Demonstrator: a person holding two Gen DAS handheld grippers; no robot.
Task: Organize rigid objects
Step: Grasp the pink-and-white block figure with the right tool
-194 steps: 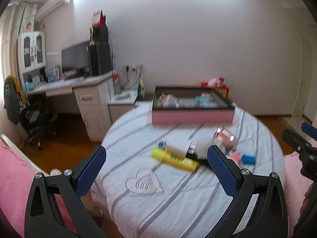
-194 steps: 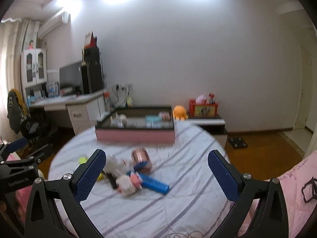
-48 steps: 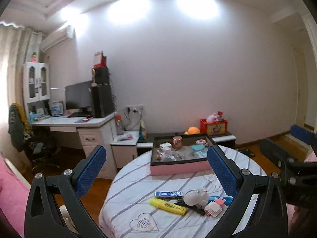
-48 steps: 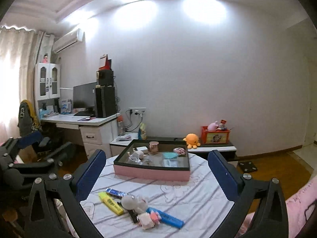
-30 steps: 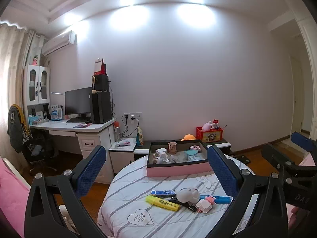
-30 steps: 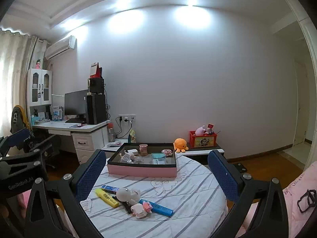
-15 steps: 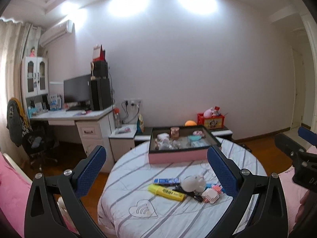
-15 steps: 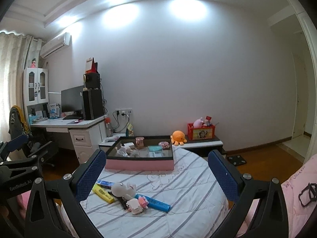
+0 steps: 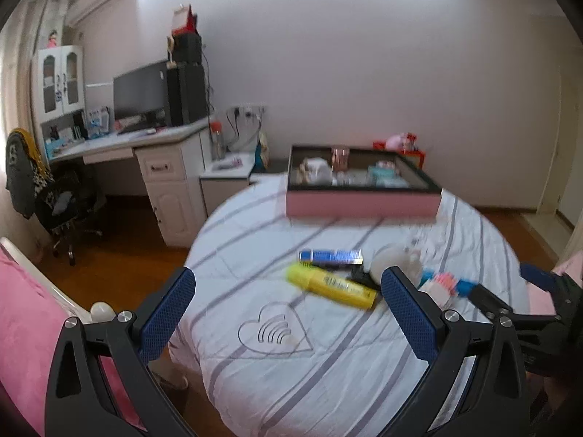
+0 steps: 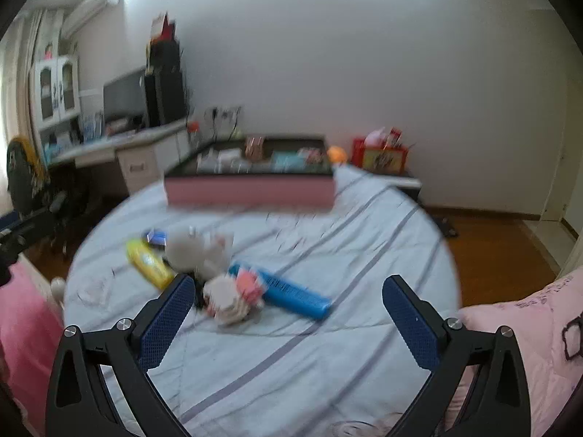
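Observation:
A round table with a striped white cloth (image 9: 328, 349) (image 10: 328, 346) carries a small pile of loose items: a yellow highlighter (image 9: 329, 287) (image 10: 149, 264), a dark blue tube (image 9: 329, 256), a white round toy (image 9: 391, 260) (image 10: 186, 249), a pink-and-white toy (image 10: 233, 293) and a light blue bar (image 10: 295, 293). At the far side stands a pink box with a black rim (image 9: 362, 202) (image 10: 249, 187), holding a copper cup (image 9: 339, 156) and other small things. My left gripper (image 9: 288, 307) and right gripper (image 10: 288, 309) both hover open above the near part of the table, holding nothing.
A white desk with a monitor (image 9: 140, 93) and an office chair (image 9: 54, 196) stand at the left. Low cabinets sit behind the table, with a red box (image 10: 382, 156) and an orange plush (image 10: 335, 153). Pink bedding (image 10: 528, 327) lies at the right and the left (image 9: 22, 331).
Both grippers have dropped and moved in toward the table, so the pile and the pink box look larger. The copper cup, on the cloth 6.5 s ago, now stands in the box.

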